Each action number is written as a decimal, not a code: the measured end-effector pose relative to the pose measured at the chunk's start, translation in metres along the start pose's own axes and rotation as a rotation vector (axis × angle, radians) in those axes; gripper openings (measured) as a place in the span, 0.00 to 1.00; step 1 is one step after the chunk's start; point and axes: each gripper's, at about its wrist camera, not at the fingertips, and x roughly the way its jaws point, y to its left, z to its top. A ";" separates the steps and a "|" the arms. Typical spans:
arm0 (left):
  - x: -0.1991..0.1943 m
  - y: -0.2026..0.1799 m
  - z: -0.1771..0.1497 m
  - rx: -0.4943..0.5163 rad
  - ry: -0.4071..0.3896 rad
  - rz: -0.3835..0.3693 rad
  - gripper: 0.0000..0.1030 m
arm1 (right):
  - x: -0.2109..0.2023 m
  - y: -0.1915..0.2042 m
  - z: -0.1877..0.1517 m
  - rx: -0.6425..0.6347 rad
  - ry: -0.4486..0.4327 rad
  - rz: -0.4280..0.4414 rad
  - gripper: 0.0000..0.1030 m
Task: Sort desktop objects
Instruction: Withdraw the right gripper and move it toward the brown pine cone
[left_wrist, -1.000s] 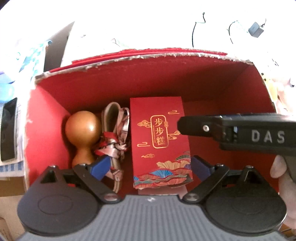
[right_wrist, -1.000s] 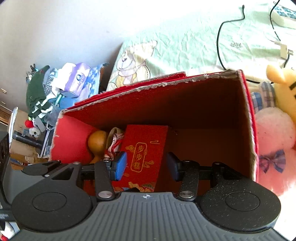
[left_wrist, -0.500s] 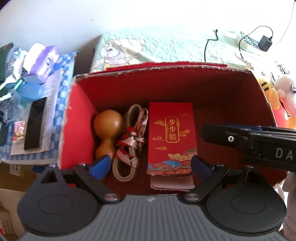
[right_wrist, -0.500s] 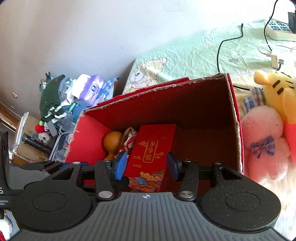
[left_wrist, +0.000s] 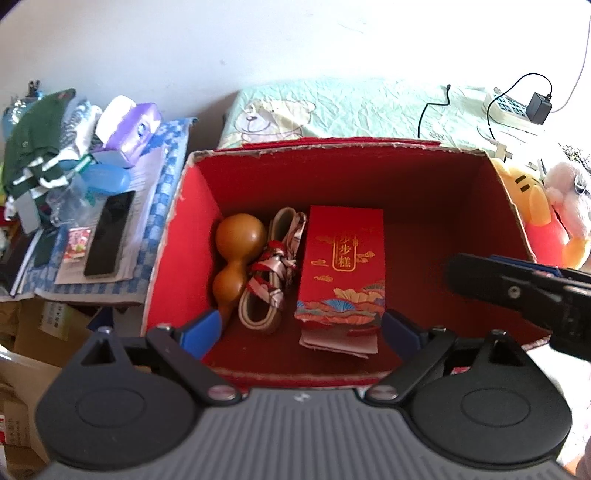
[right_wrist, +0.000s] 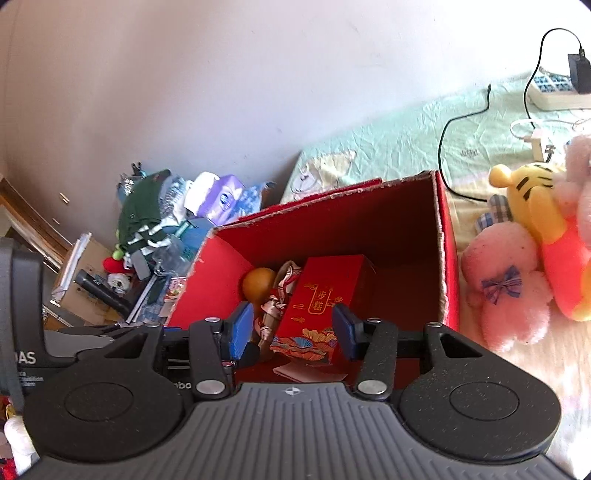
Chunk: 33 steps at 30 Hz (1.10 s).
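Observation:
A red cardboard box (left_wrist: 424, 192) (right_wrist: 406, 229) stands open on the bed. On its floor lie a brown gourd (left_wrist: 236, 254) (right_wrist: 258, 282), a coiled ribbon strap (left_wrist: 271, 280) (right_wrist: 277, 302) and a red gift packet with gold lettering (left_wrist: 343, 266) (right_wrist: 321, 299). My left gripper (left_wrist: 301, 328) hangs open above the box's near edge, nothing between its blue pads. My right gripper (right_wrist: 290, 328) is open too, above the near edge, empty. Its black body (left_wrist: 517, 291) shows at the right of the left wrist view.
Left of the box a cluttered stand holds a purple tissue pack (left_wrist: 127, 129), a black phone (left_wrist: 109, 232), clothes (left_wrist: 33, 136) and papers. Plush toys (right_wrist: 535, 236) lie right of the box. A power strip with charger (left_wrist: 517, 107) and cables rests on the green sheet (left_wrist: 351, 107).
Both grippers have pulled back and up from the box; more of the room shows around it. The things in the box have not moved.

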 end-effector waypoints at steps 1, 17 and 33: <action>-0.002 -0.002 -0.002 -0.004 -0.006 0.005 0.92 | -0.005 0.000 -0.003 -0.005 -0.008 0.001 0.49; -0.036 -0.012 -0.049 -0.091 -0.072 0.162 0.92 | -0.042 -0.007 -0.043 -0.082 -0.047 0.073 0.49; -0.044 0.028 -0.143 -0.217 -0.032 0.121 0.92 | -0.012 -0.014 -0.086 -0.044 0.187 0.217 0.49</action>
